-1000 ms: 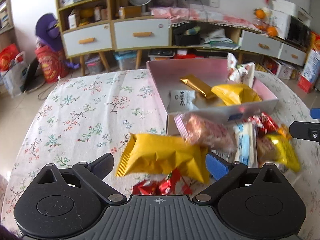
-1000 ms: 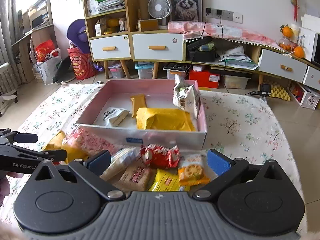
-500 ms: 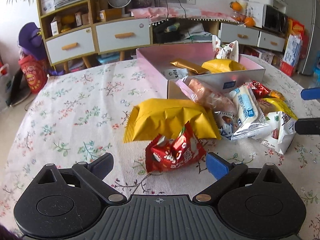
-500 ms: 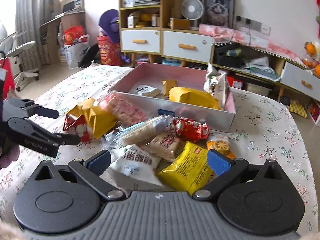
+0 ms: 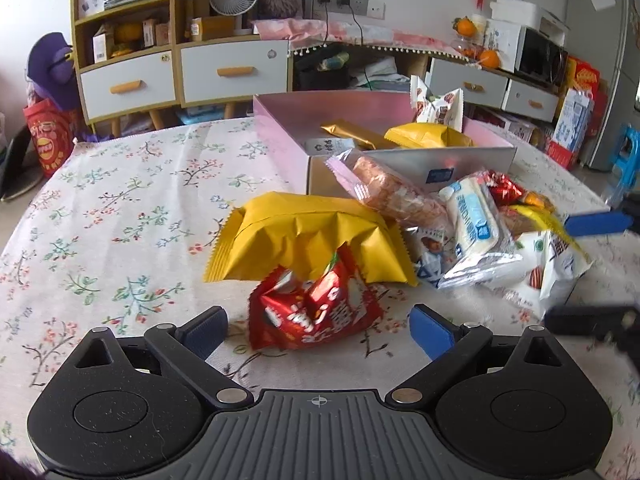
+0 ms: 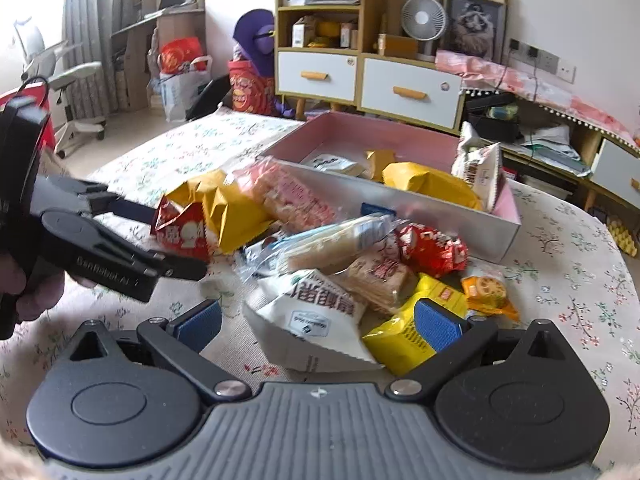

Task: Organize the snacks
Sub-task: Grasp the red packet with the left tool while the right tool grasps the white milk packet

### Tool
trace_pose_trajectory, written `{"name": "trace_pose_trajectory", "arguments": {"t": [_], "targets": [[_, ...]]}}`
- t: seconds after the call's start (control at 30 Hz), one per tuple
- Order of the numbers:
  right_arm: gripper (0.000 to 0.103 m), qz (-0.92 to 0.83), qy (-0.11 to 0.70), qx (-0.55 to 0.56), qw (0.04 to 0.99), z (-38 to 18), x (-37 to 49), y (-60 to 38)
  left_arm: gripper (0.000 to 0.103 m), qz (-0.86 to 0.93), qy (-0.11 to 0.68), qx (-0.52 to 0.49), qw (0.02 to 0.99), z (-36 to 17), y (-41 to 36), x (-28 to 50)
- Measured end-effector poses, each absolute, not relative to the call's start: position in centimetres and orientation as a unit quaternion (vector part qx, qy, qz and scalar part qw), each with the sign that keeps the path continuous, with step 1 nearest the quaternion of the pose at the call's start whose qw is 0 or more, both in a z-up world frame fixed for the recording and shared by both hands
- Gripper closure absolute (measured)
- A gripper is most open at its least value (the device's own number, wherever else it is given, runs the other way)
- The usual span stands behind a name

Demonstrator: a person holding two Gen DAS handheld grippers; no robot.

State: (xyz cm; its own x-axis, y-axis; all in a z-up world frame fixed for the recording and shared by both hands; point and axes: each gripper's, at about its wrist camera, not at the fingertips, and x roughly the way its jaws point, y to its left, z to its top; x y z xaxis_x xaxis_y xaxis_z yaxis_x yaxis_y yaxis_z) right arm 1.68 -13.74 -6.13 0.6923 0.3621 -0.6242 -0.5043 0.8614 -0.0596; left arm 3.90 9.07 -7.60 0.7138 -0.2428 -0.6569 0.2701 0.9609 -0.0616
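Facing the heap from the near side, the left gripper (image 5: 318, 328) has its blue-padded fingers spread wide, with a crumpled red foil snack packet (image 5: 316, 312) lying on the floral tablecloth (image 5: 120, 200) between them; the pads touch nothing. Just behind that packet rests a large yellow pillow-shaped snack bag (image 5: 312, 240), its lower edge overlapping the red one. Leaning on the yellow bag and against the box wall is a clear-wrapped pink-edged biscuit pack (image 5: 392, 192).

The right gripper (image 6: 318, 322) is likewise spread apart and grips nothing. Between its fingers lies a white snack pouch with dark printed characters (image 6: 312, 316); a small yellow block-shaped packet (image 6: 404, 336) lies against the right blue pad, though contact cannot be confirmed. Further in the heap sit a long clear-wrapped wafer pack (image 6: 332, 240) and a second red foil packet (image 6: 432, 248).

Beyond the heap stands an open rectangular box with pink interior and grey outer wall (image 6: 400, 204). Inside it are a yellow bag (image 6: 428, 184), a gold bar wrapper (image 5: 356, 134), a small white sachet (image 6: 332, 162) and an upright white-and-brown packet (image 6: 478, 172) in the far right corner.
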Motion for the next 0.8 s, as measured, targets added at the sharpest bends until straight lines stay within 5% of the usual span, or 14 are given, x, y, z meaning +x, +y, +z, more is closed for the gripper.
{"name": "trace_pose_trajectory", "arguments": {"t": [0.4, 0.8], "targets": [[0.007, 0.234, 0.322, -0.134, 0.908, -6.9, 1.7, -12.8, 0.021, -0.123, 0.353, 0.038, 0.927, -7.3, 8.0, 4.1], [0.036, 0.221, 0.334, -0.138, 0.906, -6.8, 2.1, -12.8, 0.049, -0.12, 0.359, 0.043, 0.925, -6.6, 8.0, 3.6]]}}
